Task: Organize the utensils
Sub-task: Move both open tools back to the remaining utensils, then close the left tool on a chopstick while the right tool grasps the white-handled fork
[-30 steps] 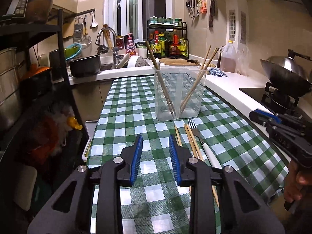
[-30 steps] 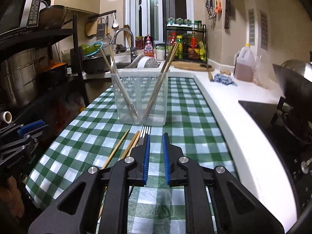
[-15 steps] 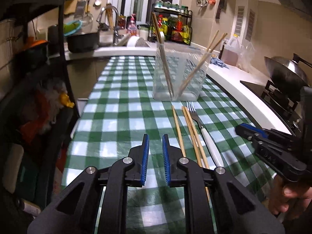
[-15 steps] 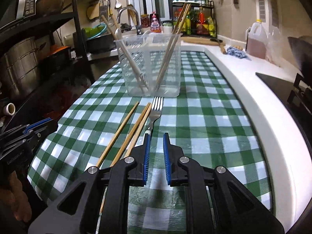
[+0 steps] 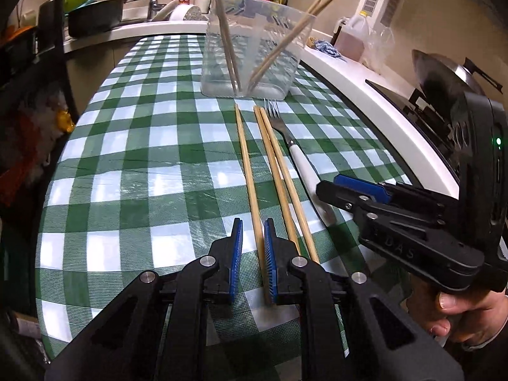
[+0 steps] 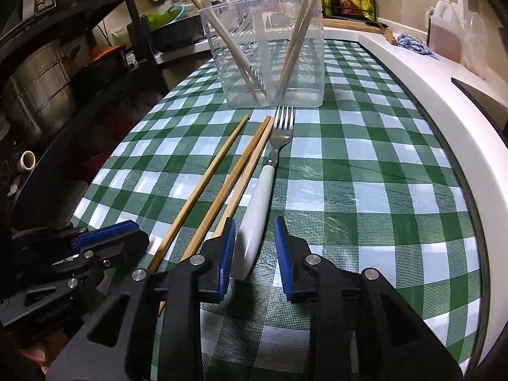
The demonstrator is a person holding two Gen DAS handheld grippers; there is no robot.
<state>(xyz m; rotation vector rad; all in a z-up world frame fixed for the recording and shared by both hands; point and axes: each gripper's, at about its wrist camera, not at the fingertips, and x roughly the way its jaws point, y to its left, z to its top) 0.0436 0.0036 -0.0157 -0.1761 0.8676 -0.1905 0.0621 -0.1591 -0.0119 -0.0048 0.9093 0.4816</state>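
Observation:
A clear plastic container (image 5: 250, 47) (image 6: 263, 63) stands on the green checked tablecloth (image 5: 143, 158) with chopsticks and a spoon leaning inside. In front of it lie a single chopstick (image 5: 246, 158) (image 6: 206, 184), a chopstick pair (image 5: 276, 165) (image 6: 241, 171) and a white-handled fork (image 5: 298, 162) (image 6: 260, 197). My left gripper (image 5: 252, 231) (image 6: 127, 231) hangs low over the single chopstick's near end. Its jaws stand narrowly apart, the stick lying against the right pad only. My right gripper (image 6: 255, 225) (image 5: 349, 190) straddles the fork's handle end; its jaws are opening and do not press on it.
A white counter (image 6: 412, 73) borders the cloth on the right, with a wok (image 5: 444, 76) on the stove and a jug (image 6: 444, 28) behind. A dark shelf with steel pots (image 6: 38, 85) stands left. A hand (image 5: 454, 317) holds the right gripper.
Both grippers sank and tipped down toward the utensils on the cloth. The left jaws narrowed and now frame the single chopstick. The right jaws widened around the fork handle.

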